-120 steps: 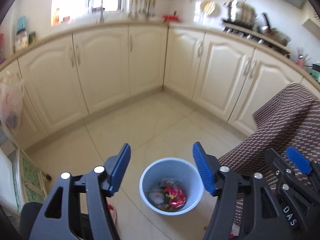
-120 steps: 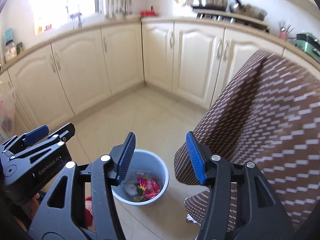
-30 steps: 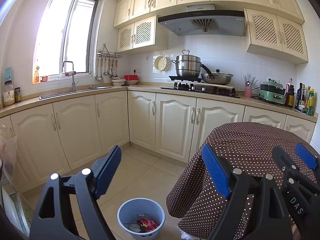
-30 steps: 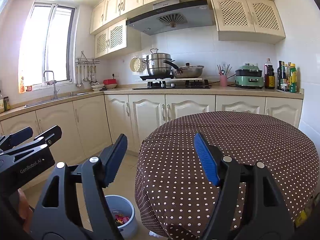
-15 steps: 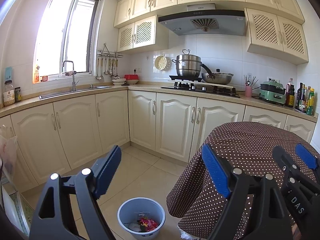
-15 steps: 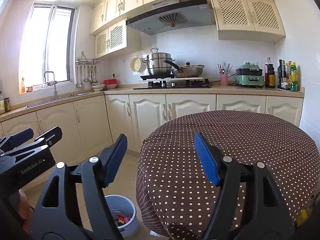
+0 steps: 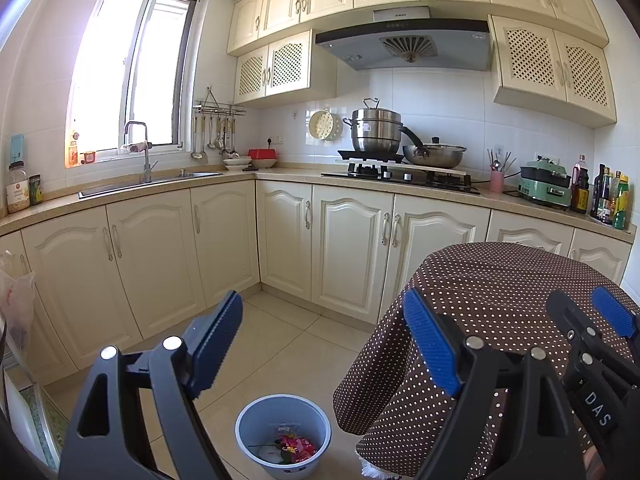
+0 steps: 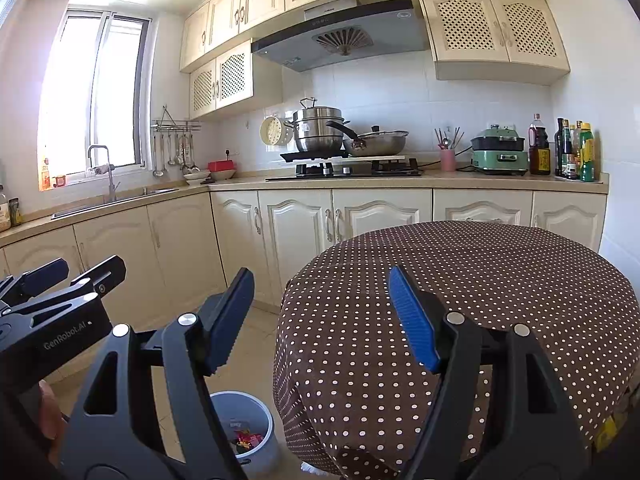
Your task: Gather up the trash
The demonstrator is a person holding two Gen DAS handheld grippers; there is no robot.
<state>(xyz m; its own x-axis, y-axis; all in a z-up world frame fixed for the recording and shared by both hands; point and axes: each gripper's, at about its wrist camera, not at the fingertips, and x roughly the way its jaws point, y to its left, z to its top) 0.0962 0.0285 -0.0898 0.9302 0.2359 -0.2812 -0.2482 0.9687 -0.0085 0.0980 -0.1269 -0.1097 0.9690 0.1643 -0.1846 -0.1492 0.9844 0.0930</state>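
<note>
A pale blue bin (image 7: 280, 397) stands on the tiled floor beside the round table; colourful wrappers (image 7: 294, 446) lie in its bottom. My left gripper (image 7: 322, 312) hangs well above the bin, open, with nothing between its blue pads. In the right wrist view the same bin (image 8: 266, 450) sits low at the left of the table, partly hidden behind the gripper's left finger. My right gripper (image 8: 320, 284) is open and empty too, held over the near edge of the table. The brown dotted tablecloth (image 8: 480, 280) shows no trash on top.
Cream base cabinets (image 7: 340, 248) run along two walls, with a sink (image 7: 148, 182) at left and a stove with pots (image 7: 384, 160) behind. Bottles (image 8: 576, 152) stand at the counter's right end. A plastic bag (image 7: 16, 304) hangs at far left. A hand (image 8: 46, 412) grips the left tool.
Four seconds ago both grippers looked down into the bin; they have since lifted and tilted up to face the kitchen. Over the last second nothing has moved.
</note>
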